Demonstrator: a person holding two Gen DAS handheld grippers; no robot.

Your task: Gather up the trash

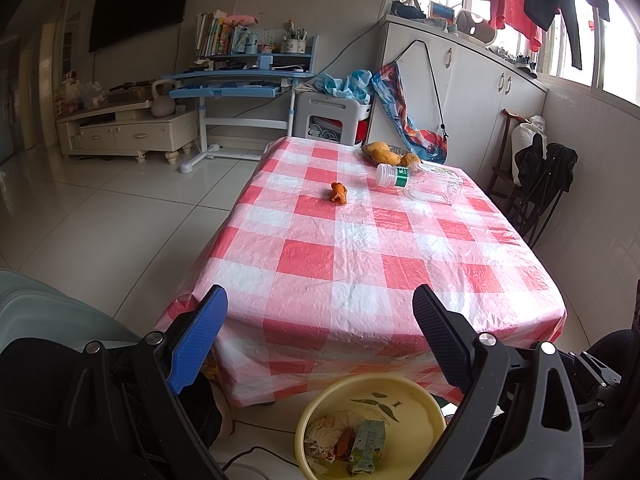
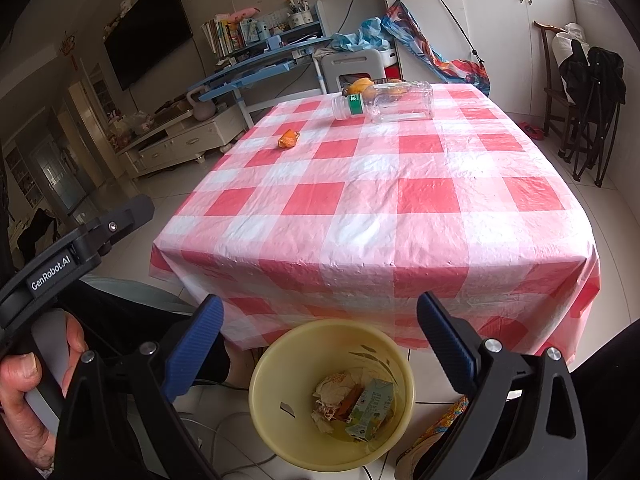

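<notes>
An orange peel scrap (image 1: 339,193) (image 2: 288,138) lies on the red-checked table (image 1: 360,264) (image 2: 380,200), far side, left of centre. An empty clear plastic bottle (image 1: 420,182) (image 2: 386,103) with a green label lies on its side farther back. On the floor at the table's near end stands a yellow bin (image 1: 424,394) (image 2: 268,412) holding crumpled paper and a small carton. My left gripper (image 1: 320,330) is open and empty, over the near table edge. My right gripper (image 2: 320,334) is open and empty, just above the bin.
Yellow fruit (image 1: 382,151) (image 2: 358,86) sits on a dish at the far table end. A folding chair (image 1: 536,184) (image 2: 592,92) stands right of the table by the cupboards. A person's hand (image 2: 24,384) holds the left gripper's handle. Cables lie on the floor by the bin.
</notes>
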